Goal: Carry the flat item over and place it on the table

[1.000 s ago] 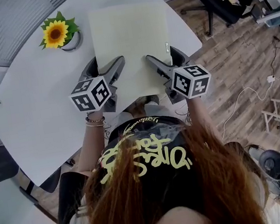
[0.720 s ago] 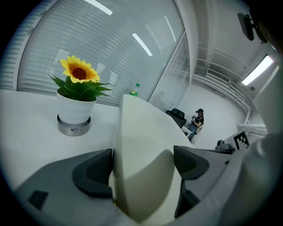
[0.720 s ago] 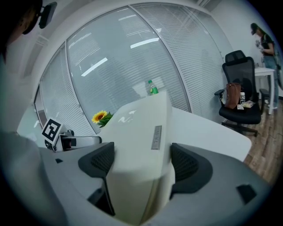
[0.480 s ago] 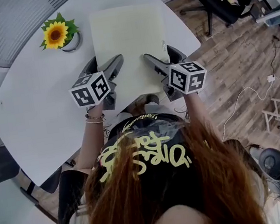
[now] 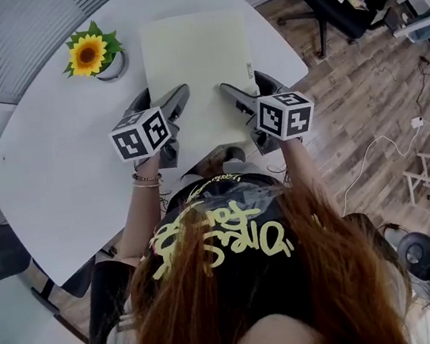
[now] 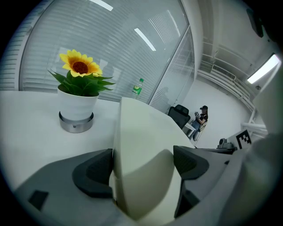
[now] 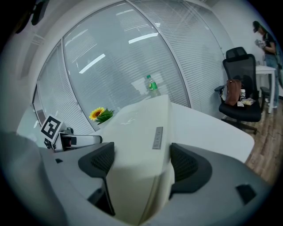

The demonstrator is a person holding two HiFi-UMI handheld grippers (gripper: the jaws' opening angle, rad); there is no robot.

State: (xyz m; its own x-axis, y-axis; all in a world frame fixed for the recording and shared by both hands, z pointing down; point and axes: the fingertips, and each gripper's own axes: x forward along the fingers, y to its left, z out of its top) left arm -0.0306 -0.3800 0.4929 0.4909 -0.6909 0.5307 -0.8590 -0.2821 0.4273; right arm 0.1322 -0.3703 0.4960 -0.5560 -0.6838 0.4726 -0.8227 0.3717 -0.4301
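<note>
Upper centre of frame, left gripper point(image 5: 158, 103) and right gripper point(image 5: 253, 91) are pinching near corners of the cream mat point(image 5: 196, 54) over the table point(image 5: 55, 175); it's likely handling light, floppy

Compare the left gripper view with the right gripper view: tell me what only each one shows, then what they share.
Only the left gripper view shows the white pot under the sunflower. Only the right gripper view shows the grey label on the flat item, a brown bag and the wooden floor. Both show the cream flat item clamped in the tongs of the left gripper and the right gripper, along with the sunflower, a green bottle and the white table.
</note>
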